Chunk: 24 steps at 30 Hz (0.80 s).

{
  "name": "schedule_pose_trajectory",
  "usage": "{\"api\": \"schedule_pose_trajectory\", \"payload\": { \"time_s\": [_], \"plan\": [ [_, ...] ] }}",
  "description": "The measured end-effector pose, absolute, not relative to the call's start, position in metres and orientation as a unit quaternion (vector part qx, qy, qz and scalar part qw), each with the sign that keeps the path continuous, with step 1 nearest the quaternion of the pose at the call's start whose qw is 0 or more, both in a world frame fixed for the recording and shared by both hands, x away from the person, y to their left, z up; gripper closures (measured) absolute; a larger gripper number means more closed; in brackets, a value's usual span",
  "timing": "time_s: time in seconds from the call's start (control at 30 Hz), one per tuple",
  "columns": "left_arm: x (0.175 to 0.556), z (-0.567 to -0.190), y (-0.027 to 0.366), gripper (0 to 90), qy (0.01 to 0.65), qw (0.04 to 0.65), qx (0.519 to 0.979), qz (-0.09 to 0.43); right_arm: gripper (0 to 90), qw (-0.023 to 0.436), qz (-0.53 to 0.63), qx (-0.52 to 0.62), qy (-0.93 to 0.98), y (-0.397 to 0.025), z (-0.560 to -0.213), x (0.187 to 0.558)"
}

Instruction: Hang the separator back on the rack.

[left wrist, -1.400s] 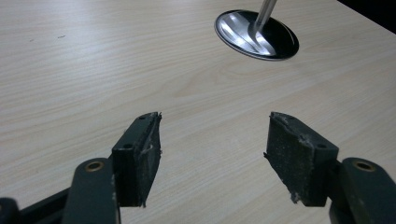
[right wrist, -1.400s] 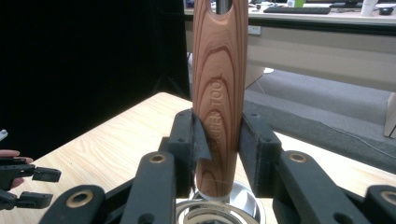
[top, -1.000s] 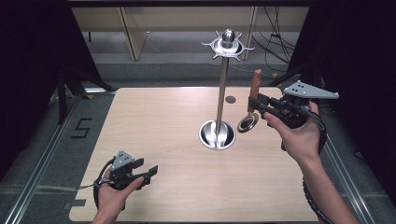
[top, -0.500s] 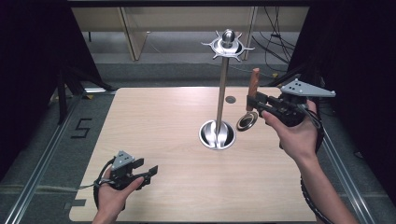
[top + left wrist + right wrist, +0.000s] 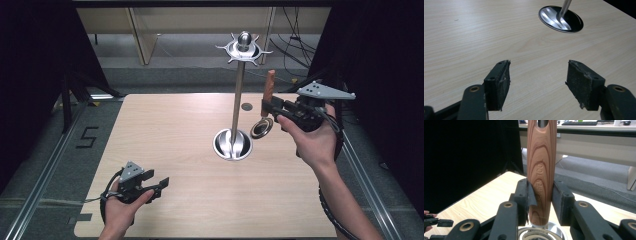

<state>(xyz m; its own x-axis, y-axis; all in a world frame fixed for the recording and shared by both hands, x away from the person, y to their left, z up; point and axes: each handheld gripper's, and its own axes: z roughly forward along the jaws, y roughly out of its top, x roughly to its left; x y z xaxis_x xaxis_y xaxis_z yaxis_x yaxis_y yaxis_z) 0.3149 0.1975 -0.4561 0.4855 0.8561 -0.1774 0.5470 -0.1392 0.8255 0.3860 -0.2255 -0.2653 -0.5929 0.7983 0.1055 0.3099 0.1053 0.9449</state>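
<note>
A utensil with a wooden handle (image 5: 270,86) and a round metal head (image 5: 262,127) hangs upright above the table's right side, head down. My right gripper (image 5: 270,106) is shut on the handle (image 5: 541,170), low near the metal head (image 5: 537,235). Just left of it stands a metal stand: a round base (image 5: 232,144), a thin pole (image 5: 237,100) and a hooked crown (image 5: 244,47). My left gripper (image 5: 161,184) rests open near the table's front left with nothing between its fingers (image 5: 499,82); the stand's base (image 5: 560,18) lies ahead of it.
The light wooden table (image 5: 165,130) has a small dark disc (image 5: 246,106) set into it behind the stand. Dark curtains flank both sides. Desks and cables stand on the floor beyond the far edge.
My right gripper has carried the utensil slightly left, closer to the stand's pole. The left gripper has stayed put.
</note>
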Motion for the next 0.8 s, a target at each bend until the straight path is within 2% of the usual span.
{"api": "schedule_pose_trajectory", "payload": {
  "time_s": [0.8],
  "plan": [
    [0.315, -0.456, 0.198, 34.7, 0.477, 0.451, 0.734, 0.17, 68.8, 0.217, 0.539, 0.397, 0.711, -0.215, -0.26, 0.394]
  ]
}}
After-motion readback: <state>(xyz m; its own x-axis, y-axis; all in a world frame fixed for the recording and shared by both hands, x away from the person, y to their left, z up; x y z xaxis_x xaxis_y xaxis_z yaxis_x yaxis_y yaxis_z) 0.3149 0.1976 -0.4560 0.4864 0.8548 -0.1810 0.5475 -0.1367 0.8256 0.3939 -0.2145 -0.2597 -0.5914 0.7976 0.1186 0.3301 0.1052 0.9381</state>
